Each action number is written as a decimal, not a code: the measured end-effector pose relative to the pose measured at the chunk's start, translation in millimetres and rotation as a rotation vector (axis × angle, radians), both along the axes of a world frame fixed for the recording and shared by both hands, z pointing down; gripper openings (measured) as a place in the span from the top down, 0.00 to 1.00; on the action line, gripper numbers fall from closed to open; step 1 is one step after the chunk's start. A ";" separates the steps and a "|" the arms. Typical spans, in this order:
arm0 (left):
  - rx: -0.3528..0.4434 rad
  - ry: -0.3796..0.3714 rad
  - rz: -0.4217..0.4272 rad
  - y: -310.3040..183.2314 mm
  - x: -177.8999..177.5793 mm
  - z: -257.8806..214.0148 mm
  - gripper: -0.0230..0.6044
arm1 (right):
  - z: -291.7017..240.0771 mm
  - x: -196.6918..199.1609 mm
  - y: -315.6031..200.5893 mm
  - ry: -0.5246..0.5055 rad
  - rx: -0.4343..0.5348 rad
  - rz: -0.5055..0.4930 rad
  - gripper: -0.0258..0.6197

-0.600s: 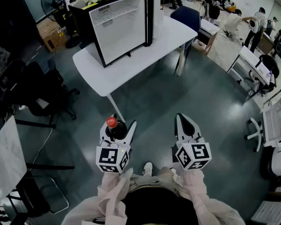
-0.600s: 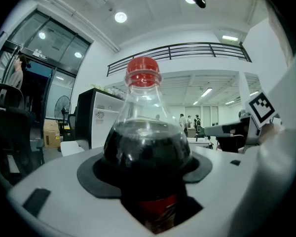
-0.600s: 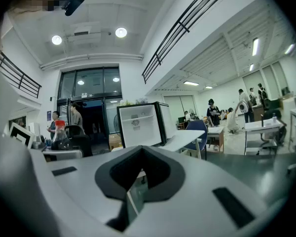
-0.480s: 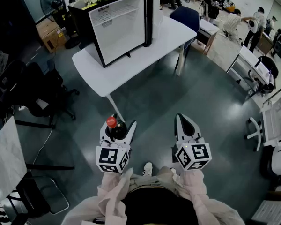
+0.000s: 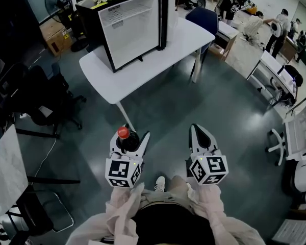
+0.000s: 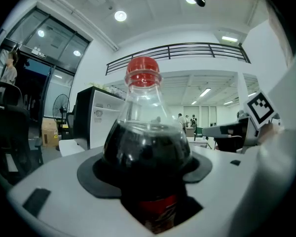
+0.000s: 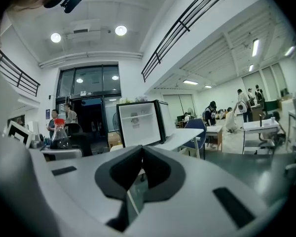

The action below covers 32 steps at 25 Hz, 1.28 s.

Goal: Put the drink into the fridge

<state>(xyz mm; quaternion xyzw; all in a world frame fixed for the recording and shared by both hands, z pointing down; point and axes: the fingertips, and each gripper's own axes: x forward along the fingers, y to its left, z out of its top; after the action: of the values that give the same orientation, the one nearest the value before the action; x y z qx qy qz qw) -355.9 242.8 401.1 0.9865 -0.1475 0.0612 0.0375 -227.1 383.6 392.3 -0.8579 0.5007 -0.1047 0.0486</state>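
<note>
The drink is a cola bottle [image 5: 126,140] with a red cap, upright between the jaws of my left gripper [image 5: 129,136], which is shut on it. In the left gripper view the bottle [image 6: 145,142] fills the middle, its body seated in the black pads. My right gripper [image 5: 197,131] hangs beside it at the same height, shut with nothing in it; its pads meet in the right gripper view [image 7: 140,154]. The small black fridge [image 5: 130,29] stands ahead on a white table [image 5: 158,68], its door swung open and its white inside bare. Both grippers are well short of the table.
Black office chairs [image 5: 38,103] stand at the left, with a fan [image 5: 56,1] and a cardboard box [image 5: 53,34] behind them. A blue chair [image 5: 204,17] sits behind the table. Desks and a white chair [image 5: 290,137] line the right side. People are at the far back.
</note>
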 end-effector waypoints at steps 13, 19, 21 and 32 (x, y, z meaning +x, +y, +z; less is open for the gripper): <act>-0.028 -0.013 -0.021 -1.5 -2.2 7.3 0.46 | 7.8 -1.5 -10.0 -0.021 -0.036 -0.031 0.94; -0.036 -0.019 -0.042 -16.1 9.6 10.6 0.46 | 12.1 8.9 -30.5 -0.035 -0.047 -0.065 0.94; -0.038 -0.022 -0.048 -23.7 16.3 11.6 0.46 | 13.3 15.3 -39.4 -0.040 -0.049 -0.073 0.94; -0.036 -0.021 -0.070 -74.4 77.1 5.8 0.46 | 7.9 74.4 -97.6 -0.047 -0.054 -0.118 0.94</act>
<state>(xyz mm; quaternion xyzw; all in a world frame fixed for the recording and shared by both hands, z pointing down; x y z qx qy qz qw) -278.8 168.4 406.9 0.9791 -0.1814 0.0729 0.0559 -152.7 286.0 400.1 -0.8253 0.5460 -0.1411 0.0310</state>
